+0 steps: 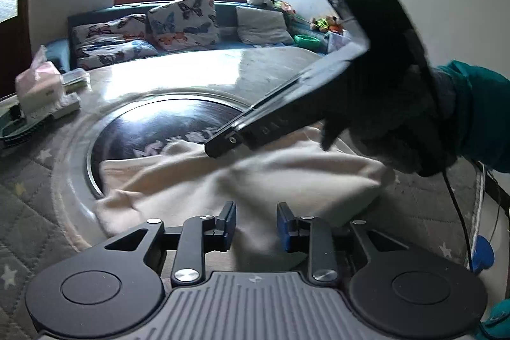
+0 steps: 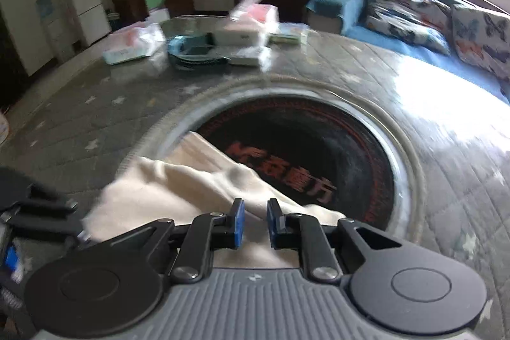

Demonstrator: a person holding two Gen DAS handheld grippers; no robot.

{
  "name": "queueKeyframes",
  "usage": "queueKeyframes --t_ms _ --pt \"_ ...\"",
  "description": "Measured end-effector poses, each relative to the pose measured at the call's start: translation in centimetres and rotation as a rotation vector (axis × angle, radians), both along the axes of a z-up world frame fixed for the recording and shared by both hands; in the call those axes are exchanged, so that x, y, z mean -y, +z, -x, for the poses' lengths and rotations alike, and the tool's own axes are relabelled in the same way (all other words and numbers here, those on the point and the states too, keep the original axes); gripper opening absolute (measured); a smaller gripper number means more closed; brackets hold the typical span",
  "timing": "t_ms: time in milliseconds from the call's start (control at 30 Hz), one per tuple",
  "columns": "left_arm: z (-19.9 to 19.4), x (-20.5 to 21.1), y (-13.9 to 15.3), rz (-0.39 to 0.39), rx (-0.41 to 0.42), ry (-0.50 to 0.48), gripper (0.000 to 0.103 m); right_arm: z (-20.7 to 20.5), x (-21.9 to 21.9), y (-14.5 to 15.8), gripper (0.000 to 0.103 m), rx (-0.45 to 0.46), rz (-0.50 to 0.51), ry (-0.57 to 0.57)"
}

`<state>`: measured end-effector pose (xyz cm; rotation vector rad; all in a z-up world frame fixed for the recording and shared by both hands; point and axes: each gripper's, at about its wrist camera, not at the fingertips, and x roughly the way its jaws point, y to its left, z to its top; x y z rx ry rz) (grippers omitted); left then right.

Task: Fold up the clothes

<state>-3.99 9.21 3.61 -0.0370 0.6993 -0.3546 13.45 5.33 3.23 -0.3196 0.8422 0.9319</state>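
Note:
A cream garment lies bunched on the round table, partly over the black centre disc. My left gripper is open, just above the garment's near edge, holding nothing. The right gripper's body shows in the left wrist view, held by a gloved hand above the cloth's right side. In the right wrist view the garment lies under my right gripper, whose blue pads stand a small gap apart with no cloth between them.
A quilted grey star-print cover lies on the table around the black disc. Tissue boxes and packets sit at the table's far side. A sofa with butterfly cushions stands behind the table. A tissue pack stands at the left.

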Motion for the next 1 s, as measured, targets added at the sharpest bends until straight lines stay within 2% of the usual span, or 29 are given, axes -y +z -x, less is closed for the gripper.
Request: queueKeyframes --t_ms 167,367,533,833,1000 --pt "-0.2 -1.2 -0.6 0.024 -0.037 0.031 0.033 -0.5 -2.8 -1.5 0.016 0.001 0.029 -0.001" --pt "0.0 -1.4 -0.1 0.006 -0.037 0.012 0.033 -1.8 -3.1 -1.4 0.017 0.001 -0.008 -0.064" --pt "-1.9 -2.7 1.0 -0.006 -0.014 0.069 0.033 -1.3 -1.3 -0.2 0.021 0.020 -0.010 -0.065" --pt "-7.2 -5.2 -1.0 -0.017 -0.127 0.182 0.030 -1.9 2.8 -1.4 0.021 -0.013 0.009 -0.161" --pt "-7.0 -4.7 -0.8 -0.054 -0.098 0.195 0.030 -2.1 3.6 -1.3 0.024 -0.011 -0.020 -0.173"
